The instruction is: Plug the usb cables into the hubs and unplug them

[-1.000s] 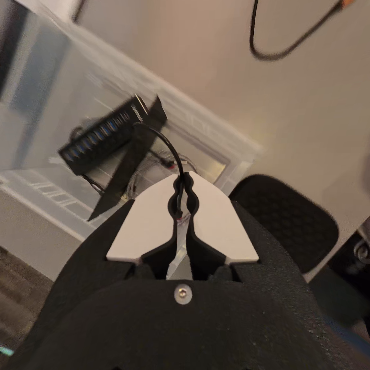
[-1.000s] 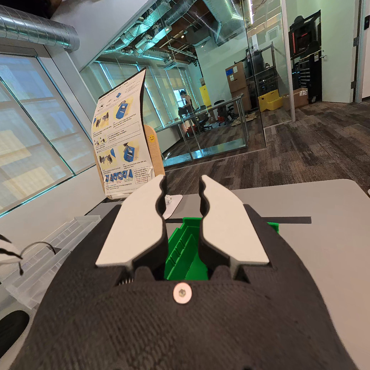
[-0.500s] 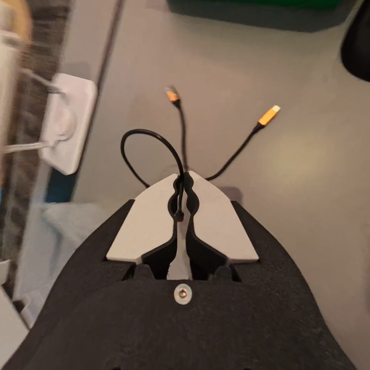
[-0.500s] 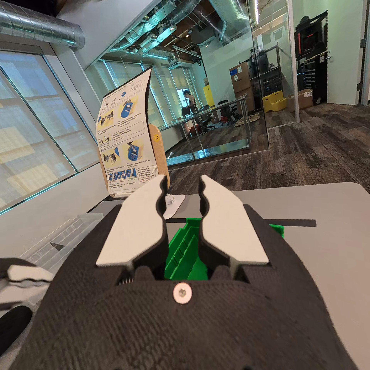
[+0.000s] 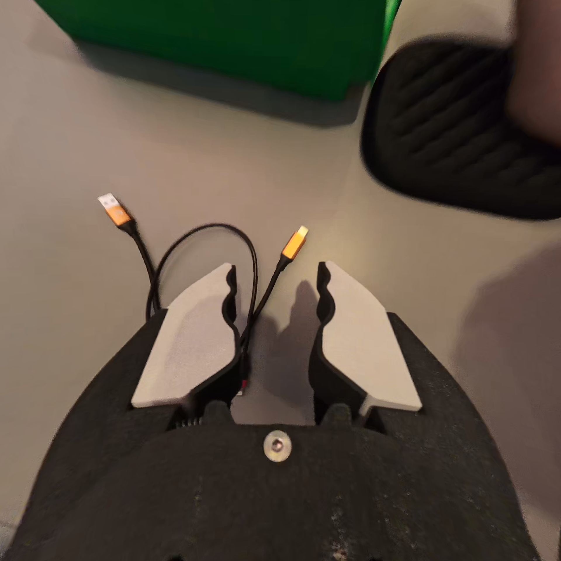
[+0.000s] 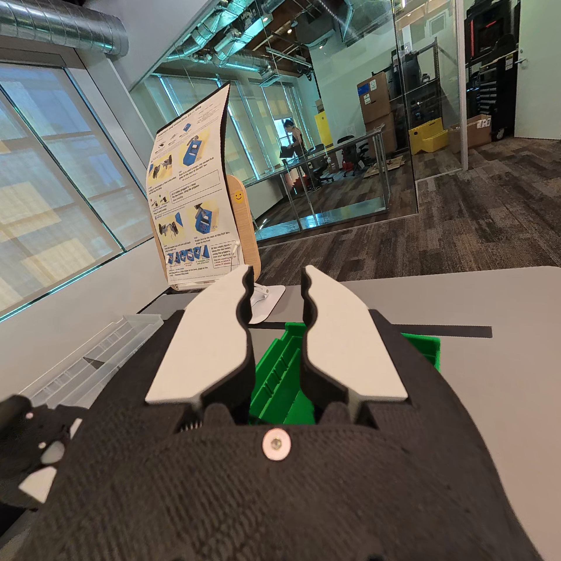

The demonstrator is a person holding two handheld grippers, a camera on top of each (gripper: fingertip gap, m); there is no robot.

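Observation:
My left gripper [image 5: 276, 267] is open just above the grey table [image 5: 91, 136]. A thin black looped cable [image 5: 212, 226] lies loose between its fingers, close to the left finger [image 5: 194, 334]. Two black cables with orange USB plugs lie just ahead, one at the left [image 5: 117, 214] and one near the middle [image 5: 294, 244]. My right gripper [image 6: 276, 270] is open and empty, held above a green bin [image 6: 273, 379]. The left gripper also shows at the lower left of the right wrist view [image 6: 33, 443]. No hub is in view.
The green bin [image 5: 212, 45] stands just beyond the cables. The right gripper's black body [image 5: 455, 136] hangs at the upper right. A clear plastic container [image 6: 91, 358] sits at the table's left. An instruction sheet on a stand [image 6: 194, 197] and a black tape line [image 6: 440, 331] are farther back. There is about 40 centimetres between the tips of the two grippers.
My left gripper swung from the clear container with the hub to the table, opened, and let go of the thin black cable. My right gripper has barely moved.

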